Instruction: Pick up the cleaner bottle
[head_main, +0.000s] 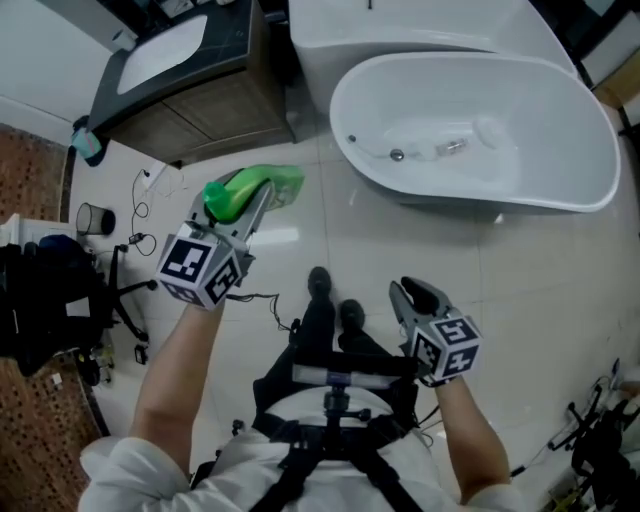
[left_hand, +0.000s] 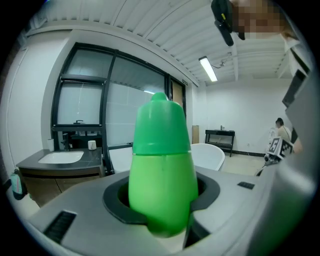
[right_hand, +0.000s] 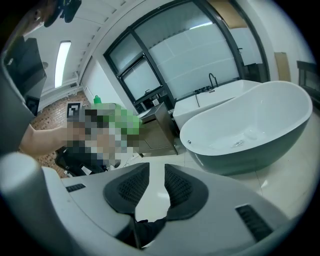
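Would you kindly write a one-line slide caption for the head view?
Left gripper holds the green cleaner bottle above the floor; empty right gripper beside it, white bathtub ahead.

A white freestanding bathtub (head_main: 480, 130) fills the upper right of the head view. It stands on a glossy pale tiled floor (head_main: 330, 225). At the upper left is a wooden vanity (head_main: 200, 120) with a dark top and a white sink (head_main: 165, 50). Along the left edge the flooring turns brown and patterned, and a black chair (head_main: 60, 290), a small mesh bin (head_main: 95, 218) and loose cables (head_main: 140, 210) lie there. The left gripper view shows a large dark-framed window (left_hand: 100, 100) of frosted glass at left. Above it are a slatted white ceiling (left_hand: 150, 25) and a lit strip lamp (left_hand: 207, 68).
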